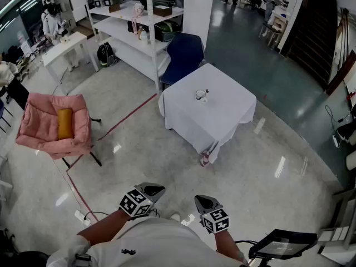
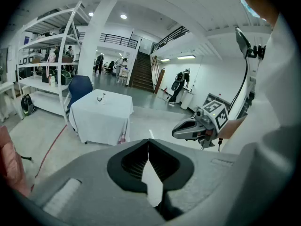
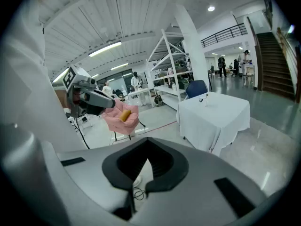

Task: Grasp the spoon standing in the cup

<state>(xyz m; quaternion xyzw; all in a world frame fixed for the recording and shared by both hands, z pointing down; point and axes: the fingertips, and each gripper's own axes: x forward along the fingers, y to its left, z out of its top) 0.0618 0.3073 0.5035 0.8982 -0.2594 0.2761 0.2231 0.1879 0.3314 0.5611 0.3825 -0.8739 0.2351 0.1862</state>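
Well short of the table (image 1: 222,121), the left gripper (image 1: 154,189) and right gripper (image 1: 201,199) are both clenched on nothing. The cup (image 1: 201,96) with its spoon (image 1: 204,91) stands far ahead of them. This looks like the approach step; next, close the distance and part one gripper's jaws.

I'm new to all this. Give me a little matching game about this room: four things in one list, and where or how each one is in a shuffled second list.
Things:
1. cup
2. yellow cushion
3. blue chair
4. right gripper

Places or states:
A. on the pink seat
B. jaws shut, empty
C. on the white table
D. between that table and the shelving

Pairs: 1-C, 2-A, 3-D, 4-B.
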